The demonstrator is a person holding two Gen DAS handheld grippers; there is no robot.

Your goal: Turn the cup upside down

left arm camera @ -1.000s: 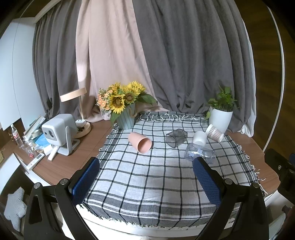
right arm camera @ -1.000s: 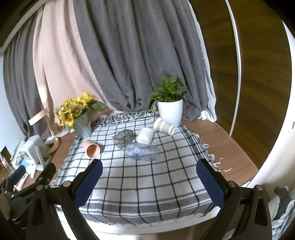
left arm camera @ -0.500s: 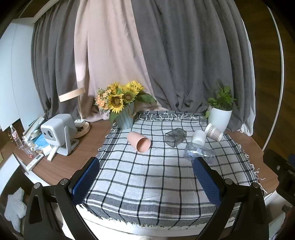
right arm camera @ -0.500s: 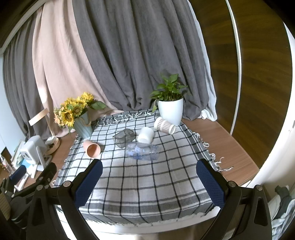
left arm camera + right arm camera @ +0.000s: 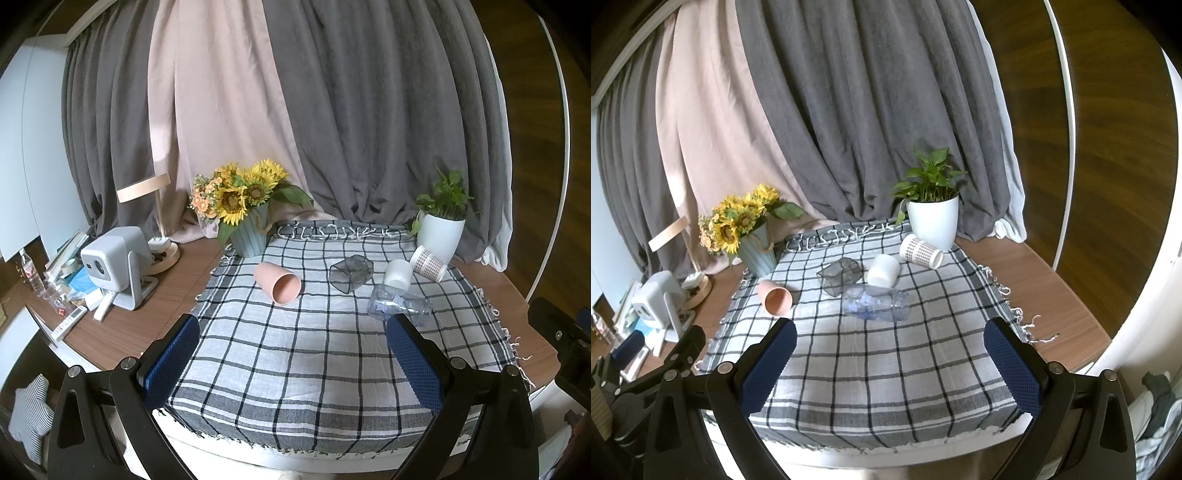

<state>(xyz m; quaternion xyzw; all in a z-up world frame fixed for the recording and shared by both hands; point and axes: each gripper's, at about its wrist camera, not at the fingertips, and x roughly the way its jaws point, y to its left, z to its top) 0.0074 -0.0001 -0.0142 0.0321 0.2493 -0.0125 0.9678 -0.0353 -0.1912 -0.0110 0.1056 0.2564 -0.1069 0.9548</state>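
Several cups lie on their sides on a checked cloth [image 5: 295, 354]: a pink cup [image 5: 277, 282] [image 5: 774, 297], a dark clear square cup [image 5: 350, 273] [image 5: 838, 276], a white cup [image 5: 398, 273] [image 5: 883, 270], a patterned paper cup [image 5: 428, 263] [image 5: 920, 251] and a clear bluish cup [image 5: 399, 305] [image 5: 876, 302]. My left gripper [image 5: 293, 363] is open and empty, above the cloth's near part. My right gripper [image 5: 890, 367] is open and empty, also near the front edge. Both are well short of the cups.
A sunflower vase [image 5: 248, 218] stands at the cloth's back left, a white potted plant [image 5: 932, 214] at the back right. A projector [image 5: 114, 266], a lamp [image 5: 155, 221] and clutter sit on the wooden desk at left. Curtains hang behind.
Both views have shifted only slightly. The cups have not moved and both grippers stay open.
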